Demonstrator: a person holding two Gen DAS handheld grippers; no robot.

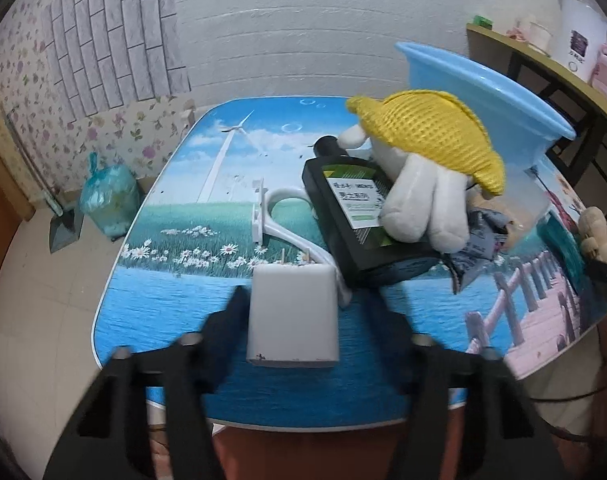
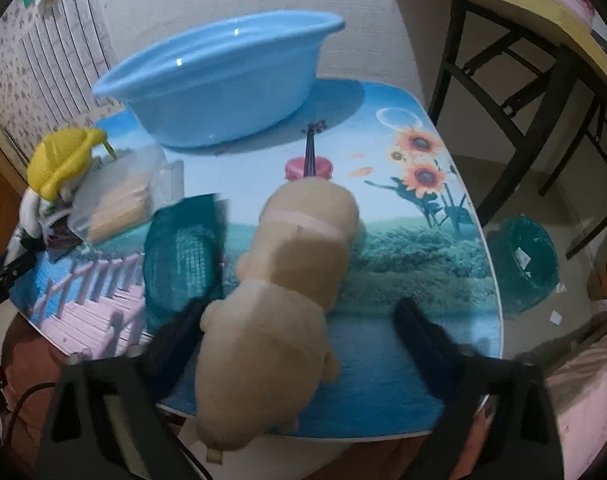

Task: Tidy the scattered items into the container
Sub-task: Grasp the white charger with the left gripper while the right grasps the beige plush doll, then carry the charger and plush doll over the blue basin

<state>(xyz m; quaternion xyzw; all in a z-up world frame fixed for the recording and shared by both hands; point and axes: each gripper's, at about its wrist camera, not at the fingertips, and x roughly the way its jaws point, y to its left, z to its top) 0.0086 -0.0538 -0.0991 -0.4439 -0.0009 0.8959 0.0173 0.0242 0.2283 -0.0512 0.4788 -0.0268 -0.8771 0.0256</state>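
Left hand-held gripper (image 1: pixel 315 312): its two black fingers are standing spread on either side of a white block-shaped item (image 1: pixel 292 314) that is lying on the tabletop (image 1: pixel 175 320); the left finger is sitting just beside the block's edge, whether it is touching cannot be told, and the right finger is standing clear of it. Beyond the block a white hook-shaped plastic piece (image 1: pixel 281 220) is lying flat, and next to it one dark bottle with a green-and-white label (image 1: pixel 355 208) is lying on its side, one white plush toy in a yellow knitted hat (image 1: pixel 419 176) leaning over it and crowding the way toward the container. Right hand-held gripper (image 2: pixel 299 320): its fingers are standing wide apart around one tan plush toy (image 2: pixel 279 300), the left finger right against the toy's side, the right finger well clear, so nothing is being pinched. To the toy's left one teal mesh-patterned item (image 2: pixel 183 256) is lying on the tabletop, with one clear plastic packet (image 2: pixel 119 200) behind it. The one blue basin (image 2: pixel 219 80), the container, is sitting at the far edge of the tabletop, with nothing visible inside it. Off the tabletop, one knotted plastic bag (image 1: pixel 107 200) is resting on the floor, and one teal basket (image 2: pixel 523 260) as well.
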